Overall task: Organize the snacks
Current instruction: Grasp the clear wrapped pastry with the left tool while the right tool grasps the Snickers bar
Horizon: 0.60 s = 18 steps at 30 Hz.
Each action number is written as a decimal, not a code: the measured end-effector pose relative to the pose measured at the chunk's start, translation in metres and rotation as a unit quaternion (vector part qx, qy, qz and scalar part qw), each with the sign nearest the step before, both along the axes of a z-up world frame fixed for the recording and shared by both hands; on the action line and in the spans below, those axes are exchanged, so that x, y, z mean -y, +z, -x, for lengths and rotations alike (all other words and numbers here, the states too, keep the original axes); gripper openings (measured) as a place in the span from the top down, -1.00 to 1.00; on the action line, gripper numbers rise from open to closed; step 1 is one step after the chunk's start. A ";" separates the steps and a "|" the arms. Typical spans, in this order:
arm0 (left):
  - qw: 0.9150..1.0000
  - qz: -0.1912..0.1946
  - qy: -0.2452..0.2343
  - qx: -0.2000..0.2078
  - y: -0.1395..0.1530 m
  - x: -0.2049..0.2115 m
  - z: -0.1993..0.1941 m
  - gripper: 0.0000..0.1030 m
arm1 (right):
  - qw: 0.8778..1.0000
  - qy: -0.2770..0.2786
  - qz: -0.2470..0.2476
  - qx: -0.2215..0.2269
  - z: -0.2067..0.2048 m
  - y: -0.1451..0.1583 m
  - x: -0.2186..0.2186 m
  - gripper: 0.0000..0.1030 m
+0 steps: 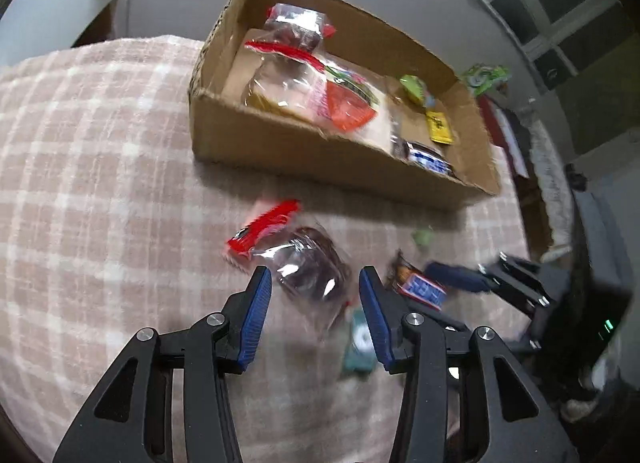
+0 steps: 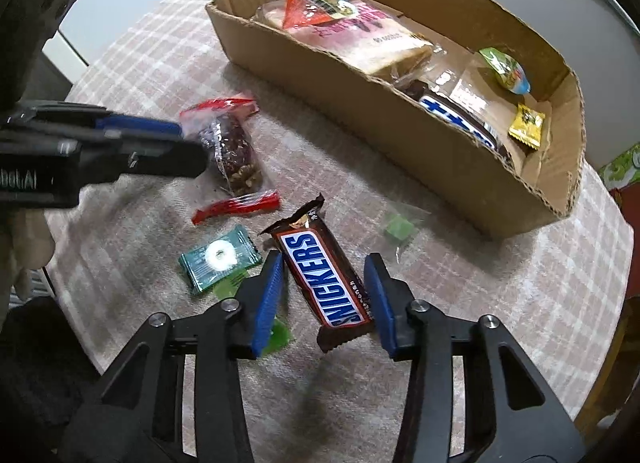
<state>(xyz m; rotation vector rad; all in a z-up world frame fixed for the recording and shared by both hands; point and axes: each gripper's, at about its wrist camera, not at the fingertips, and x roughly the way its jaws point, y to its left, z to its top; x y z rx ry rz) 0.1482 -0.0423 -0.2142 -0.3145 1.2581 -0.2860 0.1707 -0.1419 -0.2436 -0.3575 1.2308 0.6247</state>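
Below, the left gripper [image 1: 315, 283] is held with its jaws apart above a clear, red-ended packet of dark nut cake [image 1: 308, 267], which lies on the pink checked cloth [image 1: 100, 183]. The right gripper [image 2: 324, 275] is likewise spread wide, with a Snickers bar [image 2: 324, 279] framed between its blue pads [image 2: 270, 303] but not gripped. A green mint packet [image 2: 218, 257] is seen just beside the bar. Further snacks are already gathered in the cardboard box [image 2: 400, 135] beyond.
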 end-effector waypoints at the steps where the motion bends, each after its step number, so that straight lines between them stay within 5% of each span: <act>1: 1.000 -0.008 0.001 -0.002 -0.002 0.003 -0.002 0.14 | 1.000 -0.005 -0.001 -0.002 -0.001 -0.001 0.001 0.19; 12: 0.994 -0.102 -0.028 0.014 -0.014 0.047 -0.011 0.12 | 0.998 -0.053 -0.024 -0.023 -0.009 -0.008 0.025 0.26; 18: 0.993 -0.098 -0.050 0.033 -0.014 0.041 -0.004 0.17 | 0.997 -0.059 -0.042 -0.028 -0.011 0.000 0.027 0.26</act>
